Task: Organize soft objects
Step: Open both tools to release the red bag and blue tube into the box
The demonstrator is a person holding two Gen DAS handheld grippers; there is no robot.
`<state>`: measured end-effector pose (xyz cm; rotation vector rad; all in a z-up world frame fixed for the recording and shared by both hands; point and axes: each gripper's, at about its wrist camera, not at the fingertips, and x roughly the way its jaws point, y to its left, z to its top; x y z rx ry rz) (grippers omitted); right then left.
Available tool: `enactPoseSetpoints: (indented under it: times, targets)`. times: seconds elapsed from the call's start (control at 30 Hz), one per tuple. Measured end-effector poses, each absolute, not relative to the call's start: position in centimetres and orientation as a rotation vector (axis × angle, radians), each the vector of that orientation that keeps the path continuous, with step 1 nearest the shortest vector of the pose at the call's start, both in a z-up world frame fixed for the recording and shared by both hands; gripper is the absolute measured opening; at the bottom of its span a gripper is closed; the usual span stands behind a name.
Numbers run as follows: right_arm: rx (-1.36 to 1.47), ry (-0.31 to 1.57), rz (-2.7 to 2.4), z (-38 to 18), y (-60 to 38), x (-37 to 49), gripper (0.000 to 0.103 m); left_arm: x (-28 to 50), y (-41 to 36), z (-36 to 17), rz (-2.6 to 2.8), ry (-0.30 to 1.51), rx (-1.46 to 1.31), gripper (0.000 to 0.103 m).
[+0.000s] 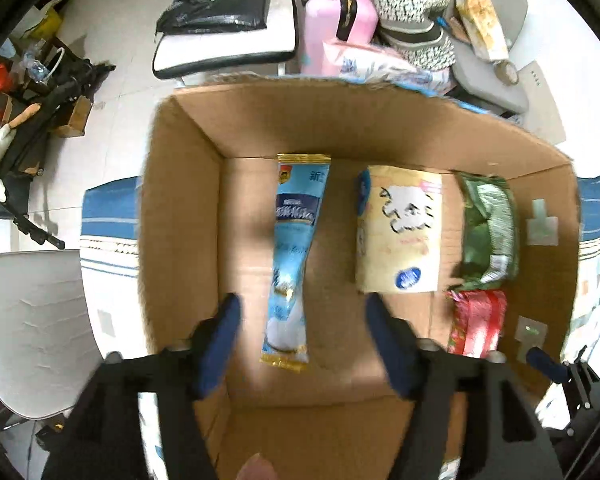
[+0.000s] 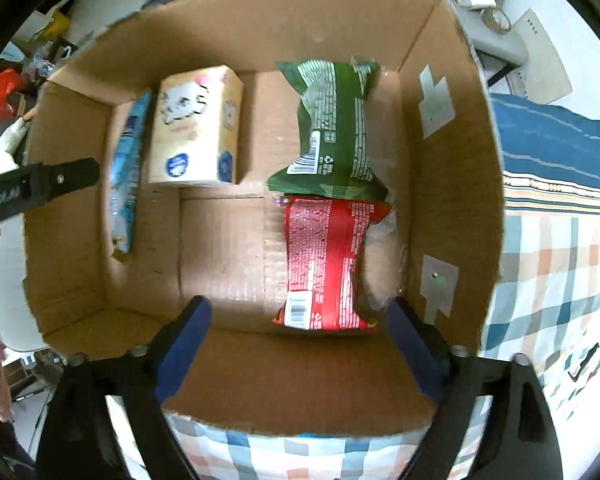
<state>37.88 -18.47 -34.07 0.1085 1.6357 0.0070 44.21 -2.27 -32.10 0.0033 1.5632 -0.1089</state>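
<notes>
Between the left tongs [image 1: 302, 320] — blue sachet [image 1: 290, 256].

a pale tiled floor [image 1: 112, 12] fills the upper left of the left wrist view. a white chair [image 1: 32, 328] sits at the lower left, and black tripod legs [image 1: 40, 120] lie in clutter at the left edge. a white seat with black bags [image 1: 220, 40] stands at top centre, a pink suitcase [image 1: 332, 12] just beside it. a blue striped and checked cloth [image 2: 560, 220] covers the right side of the right wrist view.
</notes>
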Motion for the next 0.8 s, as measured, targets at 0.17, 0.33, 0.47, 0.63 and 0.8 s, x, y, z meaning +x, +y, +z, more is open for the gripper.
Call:
enactPoseSetpoints:
  times: [0.17, 0.33, 0.47, 0.63, 0.8]
  targets:
    - [0.091, 1.571, -0.006, -31.9, -19.0, 36.0, 0.103, 40.9, -0.8, -29.0, -0.098, 1.478, -0.023, 0.086]
    - [0.084, 1.510, -0.020, -29.7, -20.0, 33.8, 0.103, 37.5, -0.7, -27.0, -0.096, 1.414, -0.025, 0.096]
    - [0.060, 1.457, -0.024, -28.3, -20.1, 32.3, 0.103, 34.9, -0.3, -25.6, -0.146, 1.386, -0.105, 0.096]
    - [0.048, 1.395, -0.028, -26.0, -19.8, 30.0, 0.103, 31.9, -0.6, -22.4, -0.101, 1.280, -0.053, 0.096]
    - [0.055, 1.344, -0.011, -23.3, -19.6, 27.7, 0.103, 29.5, -0.7, -19.6, -0.085, 1.214, -0.036, 0.096]
